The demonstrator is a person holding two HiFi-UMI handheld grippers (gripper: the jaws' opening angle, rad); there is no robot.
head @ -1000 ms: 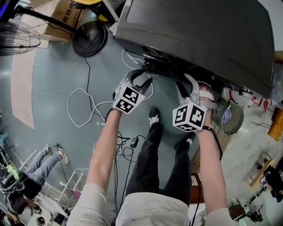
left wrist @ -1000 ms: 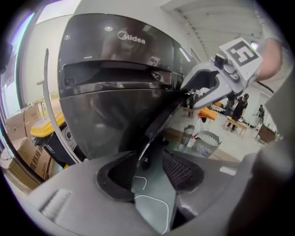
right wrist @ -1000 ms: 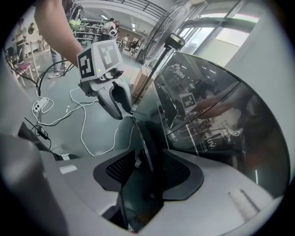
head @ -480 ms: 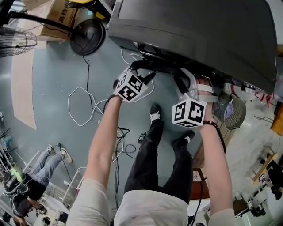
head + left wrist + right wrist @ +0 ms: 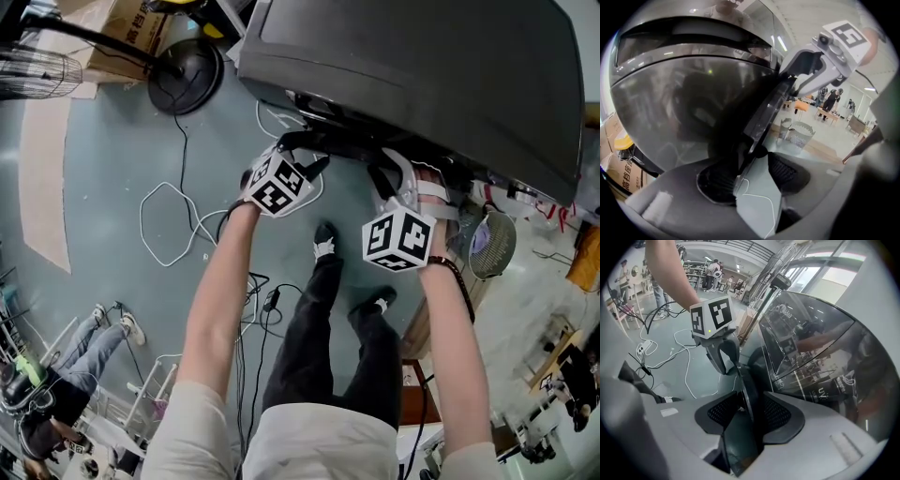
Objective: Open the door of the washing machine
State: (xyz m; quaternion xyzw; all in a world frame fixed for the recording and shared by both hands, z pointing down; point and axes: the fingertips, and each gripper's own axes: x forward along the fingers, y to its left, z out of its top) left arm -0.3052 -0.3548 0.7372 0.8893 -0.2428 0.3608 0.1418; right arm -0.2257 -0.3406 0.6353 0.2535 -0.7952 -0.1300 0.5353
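The dark washing machine (image 5: 422, 66) fills the top of the head view, its glossy door (image 5: 684, 108) curving ahead of both grippers. My left gripper (image 5: 305, 150) stands at the door's front edge (image 5: 764, 117). Its jaws have just been opening, and in the left gripper view (image 5: 752, 168) that edge runs between them, against the left pad (image 5: 717, 180) and apart from the other. My right gripper (image 5: 386, 173) is a hand's width to the right. In the right gripper view (image 5: 750, 411) it is shut on the same dark edge (image 5: 747, 390), with the left gripper (image 5: 724, 357) just beyond.
A white cable (image 5: 164, 225) loops over the grey floor to the left. A fan's round base (image 5: 187, 75) and a cardboard box (image 5: 141, 33) stand at the upper left. A wire fan guard (image 5: 492, 248) lies to the right. My shoes (image 5: 325, 246) stand below the grippers.
My left gripper has shifted up to the door's edge and its jaws stand wider. The right gripper has kept its place and its grip.
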